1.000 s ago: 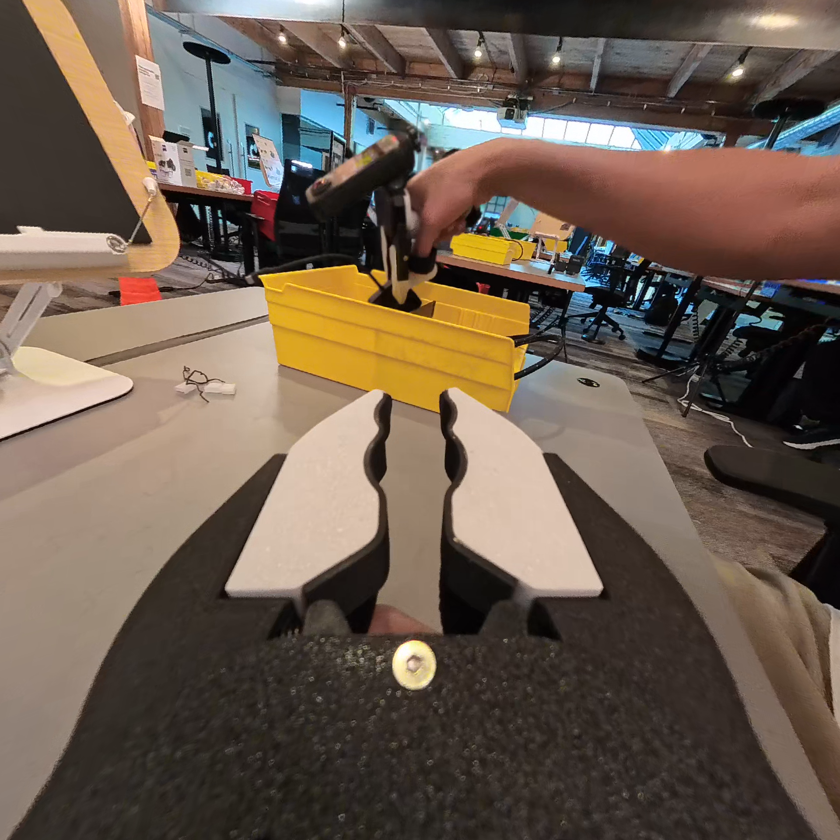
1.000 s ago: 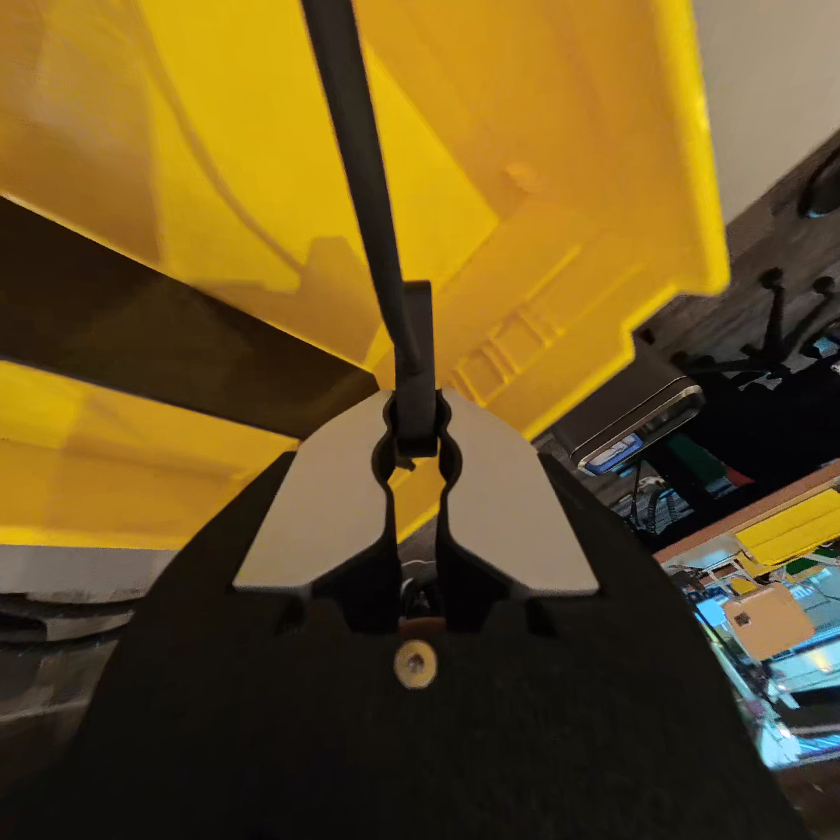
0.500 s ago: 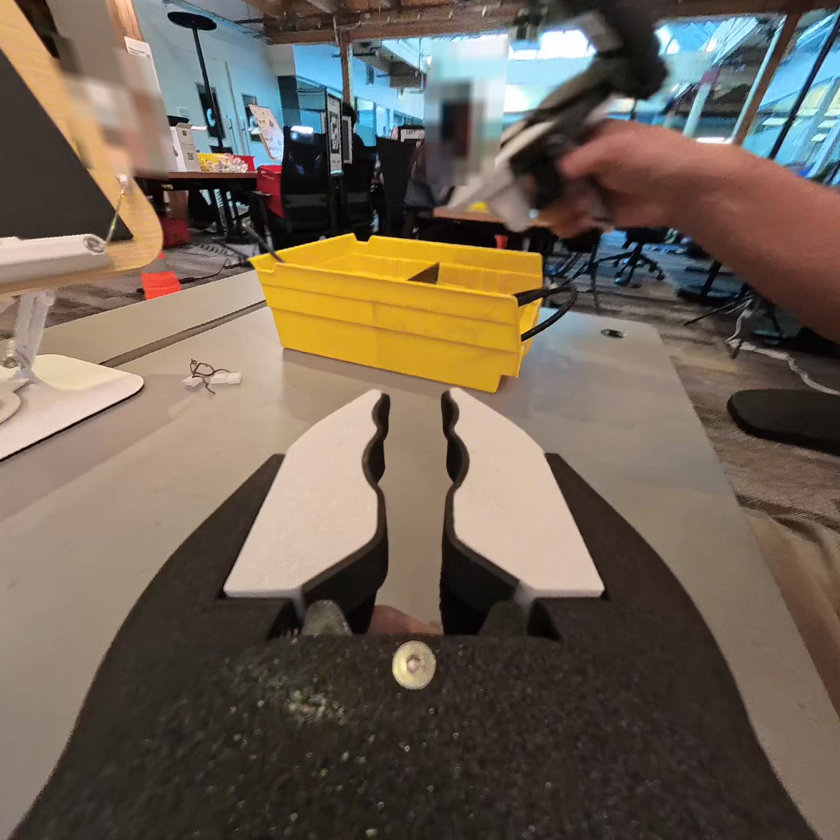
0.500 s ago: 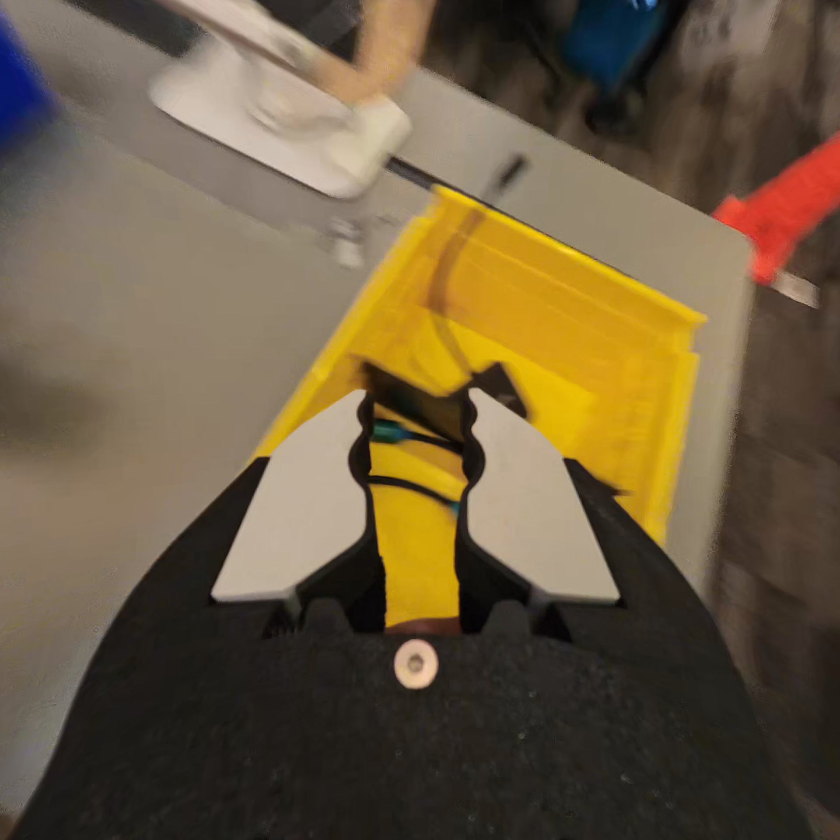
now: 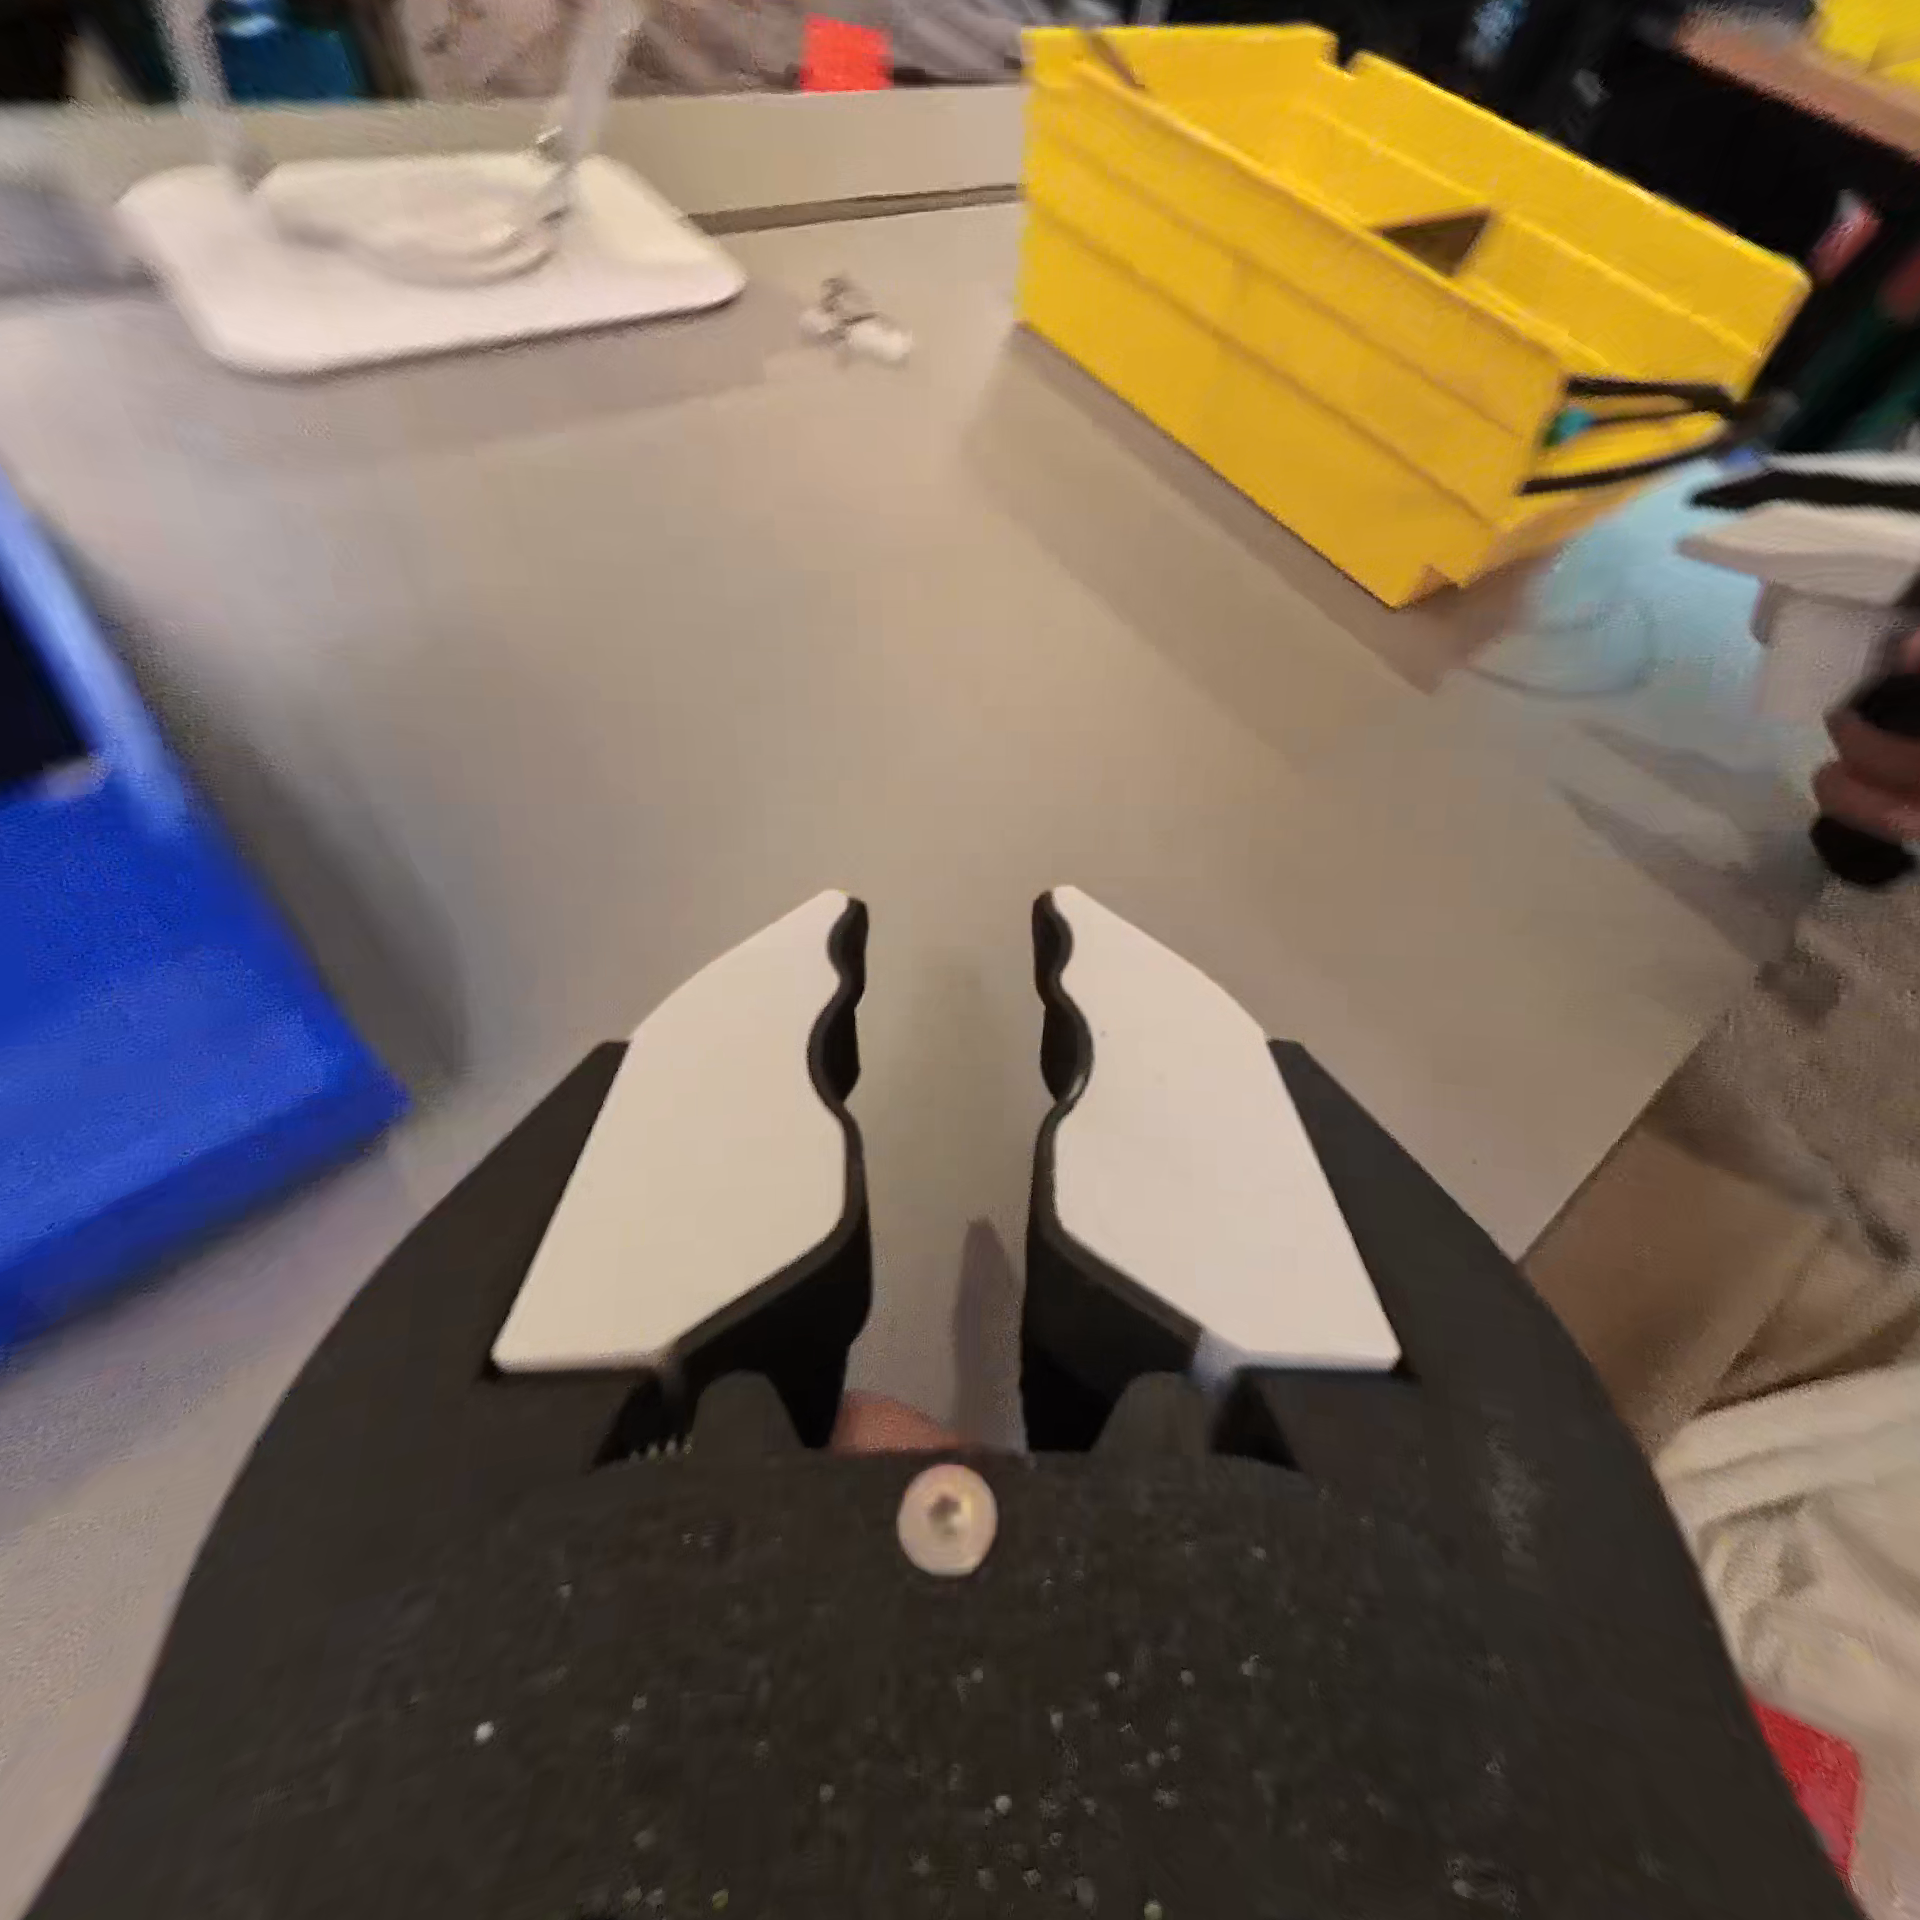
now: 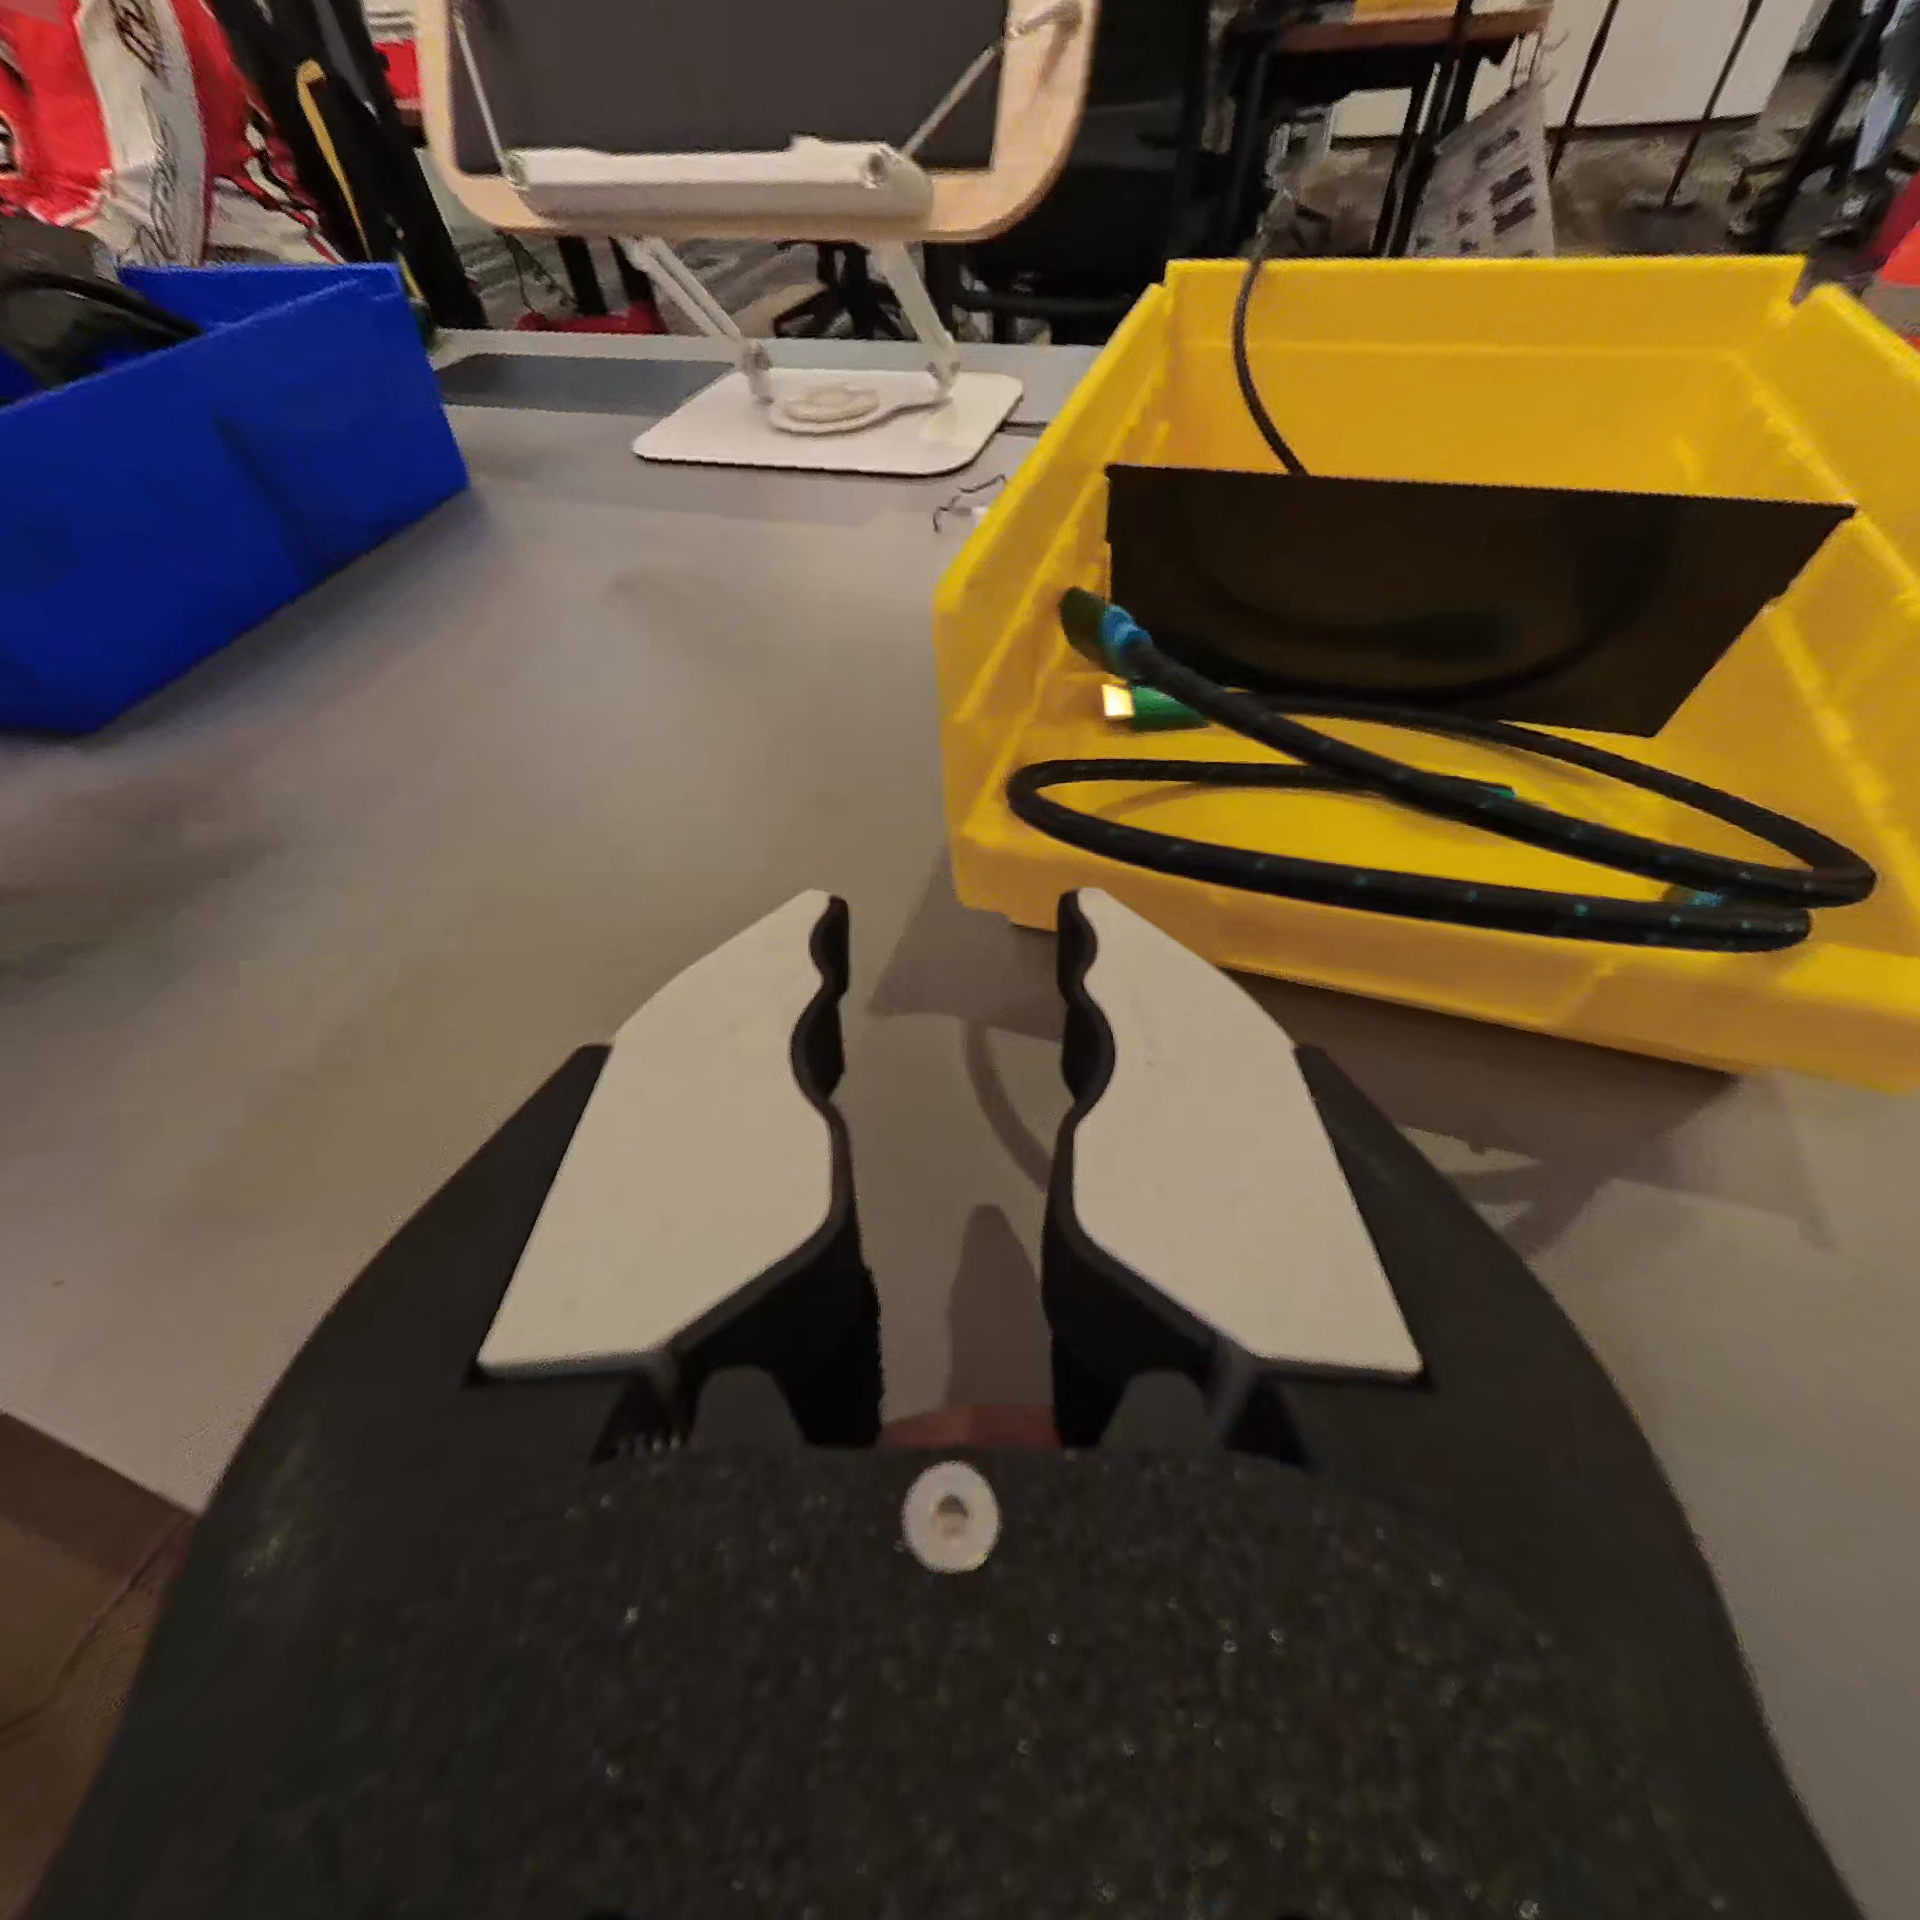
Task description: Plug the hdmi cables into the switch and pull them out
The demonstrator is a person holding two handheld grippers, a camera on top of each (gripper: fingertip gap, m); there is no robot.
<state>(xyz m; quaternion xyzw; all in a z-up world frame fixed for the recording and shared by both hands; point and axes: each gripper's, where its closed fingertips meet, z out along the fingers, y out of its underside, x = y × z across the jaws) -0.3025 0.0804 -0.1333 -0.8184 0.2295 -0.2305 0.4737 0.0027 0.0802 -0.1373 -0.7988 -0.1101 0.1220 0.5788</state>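
Right now both of my tools hang empty over the grey tabletop [image 6: 623, 790]. My left gripper [image 5: 948, 914] has its white-faced fingers apart with only bare table showing in the gap, and my right gripper [image 6: 951, 914] stands the same way, fingers spread and nothing between them.

From the right wrist view, the yellow plastic bin [image 6: 1039, 582] sits on the table just ahead and to the right of my right gripper, its open front facing me. A flat black divider panel [image 6: 1455, 582] stands across it. In the front compartment lies a coiled black braided HDMI cable with teal flecks [image 6: 1403, 883], one loop spilling over the bin's low front lip. Its two plugs rest near the bin's left wall: one with a blue-and-green collar [image 6: 1101, 629] against the divider, the other green with a gold tip [image 6: 1143, 710] just below it. A thinner black cord [image 6: 1247, 353] runs from behind the divider up over the back wall. I cannot make out the switch itself.

To the left stands a blue plastic bin [image 6: 208, 488], well apart from the yellow one. Behind them a white stand with a flat base [image 6: 821, 416] carries a wood-framed dark screen [image 6: 727, 83].

From the left wrist view, blurred, the yellow bin [image 5: 1299, 312] is far ahead on the right with cable loops hanging out of its end.
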